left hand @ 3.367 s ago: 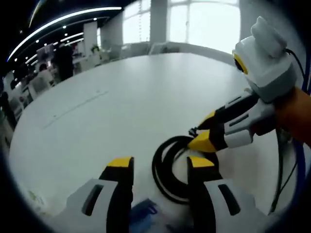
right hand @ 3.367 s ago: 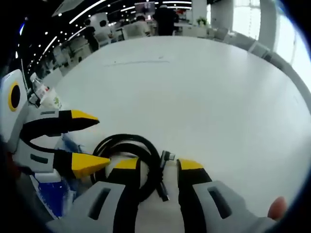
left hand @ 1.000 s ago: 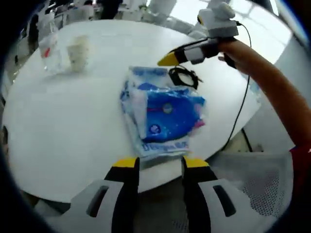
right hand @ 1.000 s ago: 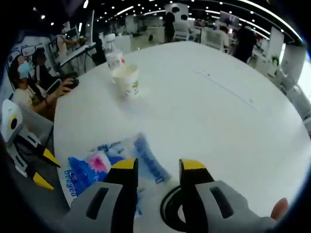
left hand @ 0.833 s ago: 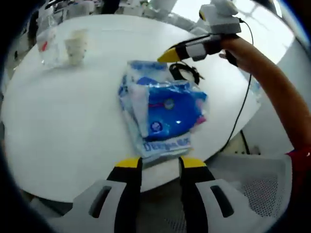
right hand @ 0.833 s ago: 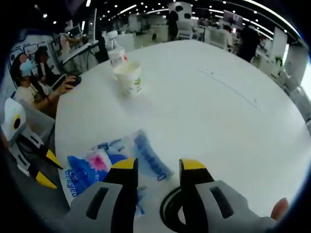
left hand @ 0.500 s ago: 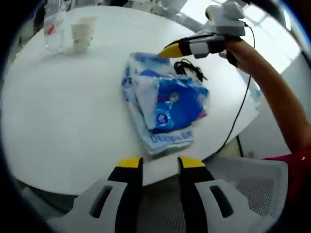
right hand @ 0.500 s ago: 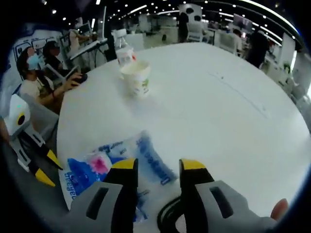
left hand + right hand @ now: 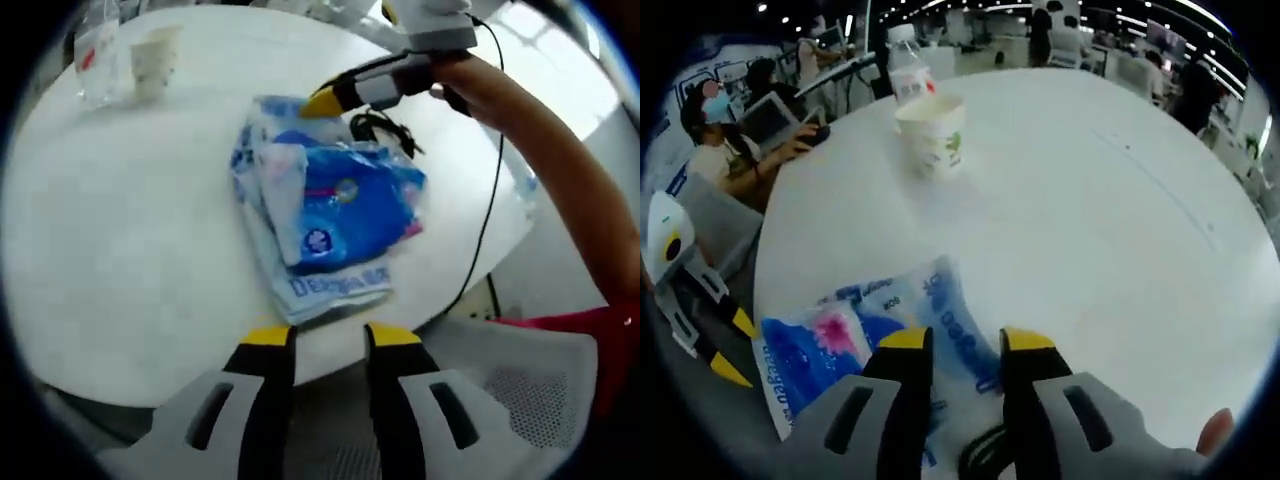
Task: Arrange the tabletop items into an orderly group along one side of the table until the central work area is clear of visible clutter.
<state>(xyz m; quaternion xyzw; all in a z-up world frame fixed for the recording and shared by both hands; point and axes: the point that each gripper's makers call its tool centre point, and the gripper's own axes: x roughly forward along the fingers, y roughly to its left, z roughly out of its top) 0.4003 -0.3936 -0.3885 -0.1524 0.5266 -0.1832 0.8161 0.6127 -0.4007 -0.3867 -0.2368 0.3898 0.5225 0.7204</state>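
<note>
Your left gripper [image 9: 318, 338] hangs off the table [image 9: 120, 240] edge, jaws slightly apart, holding nothing; the blue packet [image 9: 325, 225] lies just ahead. Your right gripper [image 9: 965, 342], also slightly apart, hovers over that packet's far end, black cable [image 9: 385, 128] beneath.

Packet [image 9: 325, 225]: lying near the table [image 9: 130, 250] edge
Cable [image 9: 385, 130]: sitting just beyond it
Cup [image 9: 933, 133]: standing beside the bottle [image 9: 908, 62] (well apart from the packet)

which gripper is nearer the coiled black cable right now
Right. The right gripper hovers right beside the coiled black cable at the blue plastic tissue pack's far end; the left gripper sits off the table edge.
</note>
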